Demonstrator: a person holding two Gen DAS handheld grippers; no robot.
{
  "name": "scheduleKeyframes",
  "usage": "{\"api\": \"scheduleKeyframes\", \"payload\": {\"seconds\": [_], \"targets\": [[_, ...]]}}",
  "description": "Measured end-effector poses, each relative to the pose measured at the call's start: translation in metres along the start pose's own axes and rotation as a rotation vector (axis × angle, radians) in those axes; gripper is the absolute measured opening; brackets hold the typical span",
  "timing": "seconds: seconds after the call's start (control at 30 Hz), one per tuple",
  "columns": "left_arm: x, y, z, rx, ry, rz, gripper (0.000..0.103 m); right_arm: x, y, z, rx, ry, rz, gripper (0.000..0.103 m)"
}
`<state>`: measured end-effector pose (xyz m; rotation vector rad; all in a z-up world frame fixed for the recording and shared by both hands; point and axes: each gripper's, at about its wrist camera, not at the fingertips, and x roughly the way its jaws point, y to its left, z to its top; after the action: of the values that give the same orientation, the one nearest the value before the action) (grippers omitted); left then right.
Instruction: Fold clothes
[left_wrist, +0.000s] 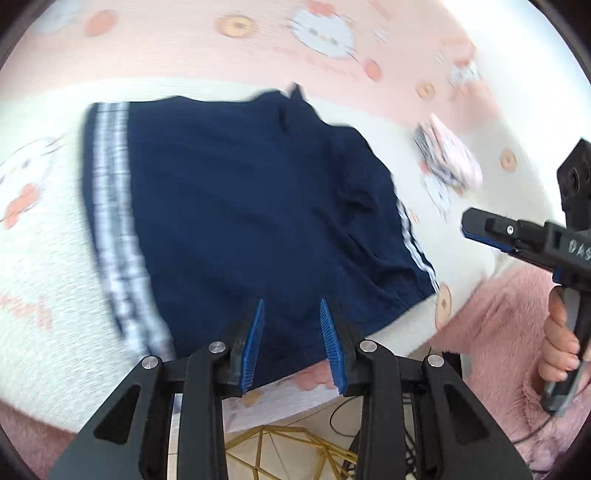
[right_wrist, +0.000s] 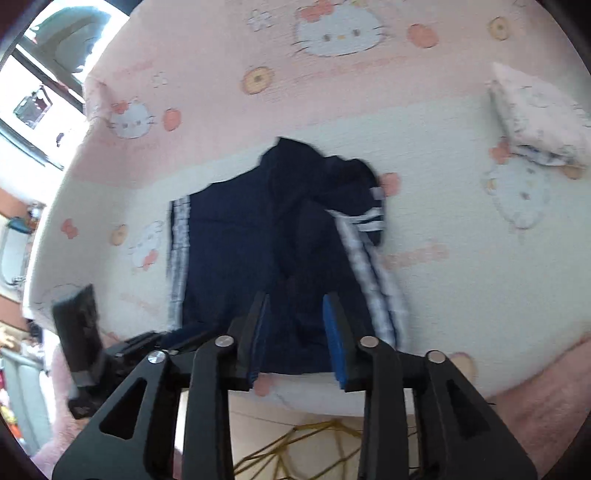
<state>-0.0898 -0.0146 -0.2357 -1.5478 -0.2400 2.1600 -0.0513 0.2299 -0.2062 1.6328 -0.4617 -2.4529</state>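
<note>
The navy shorts (left_wrist: 240, 206) lie mid-frame on the patterned tabletop (left_wrist: 44, 295), partly folded, one side bunched; the left gripper (left_wrist: 291, 339) and the right gripper (right_wrist: 295, 336) hover over the near hem, jaws half open, holding nothing, seemingly ready for another fold.

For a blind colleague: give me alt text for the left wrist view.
A dark navy garment with white side stripes lies partly folded on a pink-and-white cartoon-cat blanket. The left tool hangs open over its near hem; the right tool enters from the right.
</note>
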Motion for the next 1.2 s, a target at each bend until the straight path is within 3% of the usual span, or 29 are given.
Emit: {"api": "scheduleKeyframes", "payload": {"seconds": [0.13,0.27,0.37,0.4,0.43,0.53,0.67,0.77,0.87,1.0,1.1,1.2], "targets": [[0.021,-0.029,0.003,0.078,0.068,-0.002,0.034,0.014,-0.048,-0.024,0.103,0.07,-0.038,0.049],[0.032,-0.04,0.009,0.094,0.099,0.017,0.034,0.051,-0.076,-0.04,0.244,0.152,0.092,0.049],[0.037,-0.039,0.011,0.081,0.104,0.022,0.034,0.07,-0.079,-0.039,0.214,0.166,0.096,0.045],[0.041,-0.037,0.011,0.079,0.108,0.024,0.034,0.067,-0.075,-0.036,0.188,0.152,0.099,0.022],[0.042,-0.036,0.01,0.08,0.108,0.024,0.034,0.066,-0.07,-0.032,0.164,0.155,0.116,0.014],[0.033,-0.031,0.008,0.054,0.083,-0.015,0.034,0.061,-0.056,-0.018,0.139,0.132,0.185,0.013],[0.004,0.007,0.009,-0.133,0.005,-0.158,0.034,0.056,-0.006,0.012,0.009,0.097,0.253,0.013],[-0.011,0.031,0.01,-0.189,-0.052,-0.116,0.034,0.058,0.041,0.031,-0.096,0.099,0.332,0.013],[-0.012,0.032,0.013,-0.156,-0.092,-0.073,0.034,0.058,0.077,0.038,-0.163,0.098,0.388,0.013],[-0.007,0.005,0.015,-0.029,-0.116,-0.067,0.034,0.049,0.086,0.034,-0.146,0.078,0.403,0.013],[0.003,-0.003,0.013,0.048,-0.059,-0.057,0.034,0.048,0.075,0.03,-0.092,0.082,0.428,0.013],[0.017,0.0,0.011,0.044,-0.007,-0.044,0.034,0.06,0.068,0.029,-0.061,0.107,0.431,0.011]]}}
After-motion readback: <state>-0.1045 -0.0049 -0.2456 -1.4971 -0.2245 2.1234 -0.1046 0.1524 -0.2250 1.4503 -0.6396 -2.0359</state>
